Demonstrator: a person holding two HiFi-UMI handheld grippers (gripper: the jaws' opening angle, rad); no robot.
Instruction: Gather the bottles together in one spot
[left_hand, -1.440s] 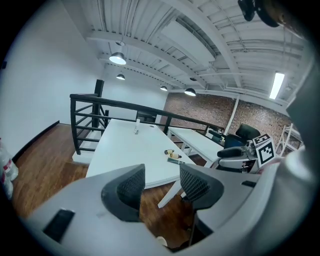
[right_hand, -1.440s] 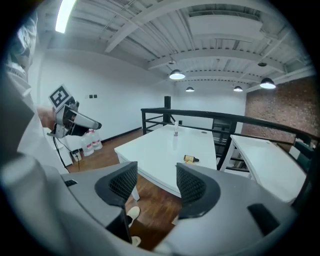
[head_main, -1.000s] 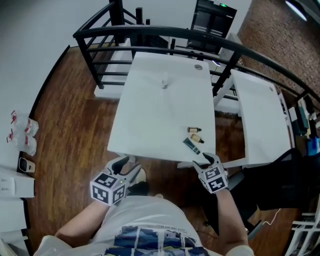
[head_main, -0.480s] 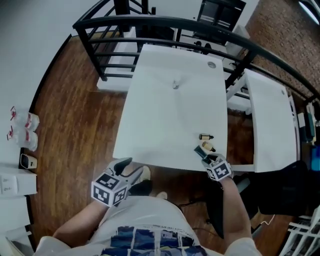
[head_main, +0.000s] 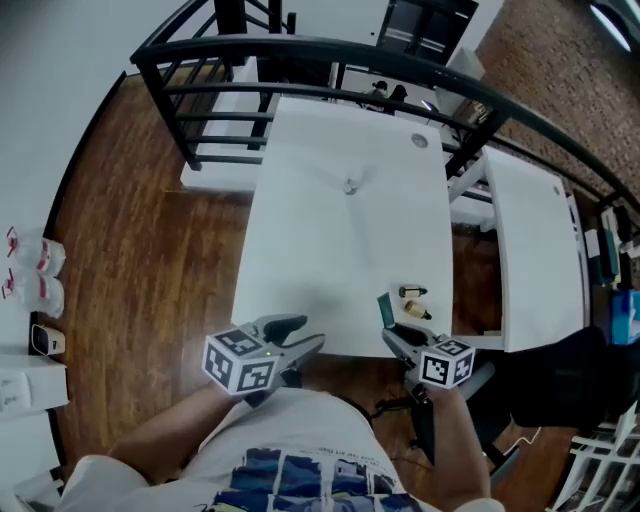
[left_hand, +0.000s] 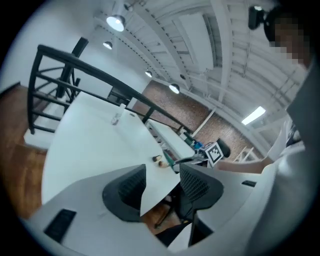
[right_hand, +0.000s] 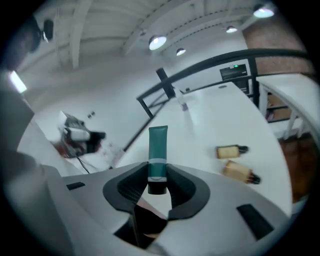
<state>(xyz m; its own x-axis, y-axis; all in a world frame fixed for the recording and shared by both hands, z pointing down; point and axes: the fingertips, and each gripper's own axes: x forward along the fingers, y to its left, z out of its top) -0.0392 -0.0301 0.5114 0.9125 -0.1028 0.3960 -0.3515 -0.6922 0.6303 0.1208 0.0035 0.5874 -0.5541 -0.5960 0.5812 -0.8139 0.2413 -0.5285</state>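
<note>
**Right gripper view: teal tube pinched at the near edge of the table**

Right gripper view shows the right gripper (right_hand: 157, 182) with its jaws pressed onto the dark cap end of a teal tube (right_hand: 158, 147). The jaws have just been closing, and the tube sits squarely between the pads, its body sticking out ahead over the white table (right_hand: 210, 125). I cannot tell whether its far end rests on the table.

In the head view this grip is at the table's near right corner. The left gripper (head_main: 303, 335) hovers at the table's near edge, left of the tube. Its jaws are spread with nothing between them; in the left gripper view only the table's corner shows through the gap.

Just beyond the tube, along the table's right side, two amber bottles (head_main: 411, 292) (head_main: 417, 310) lie on their sides, close together and near the tube. Farther up the table's middle, well apart from them, stands a small clear item (head_main: 350, 185) that is too small to identify.

The step in hand looks like the pick-up of the tube, with gathering barely begun. The amber pair already makes a natural spot, so the next move probably calls for a short carry and laying the tube down beside the pair without knocking them. The free left gripper could fetch the far item if it proves to be a bottle.
</note>
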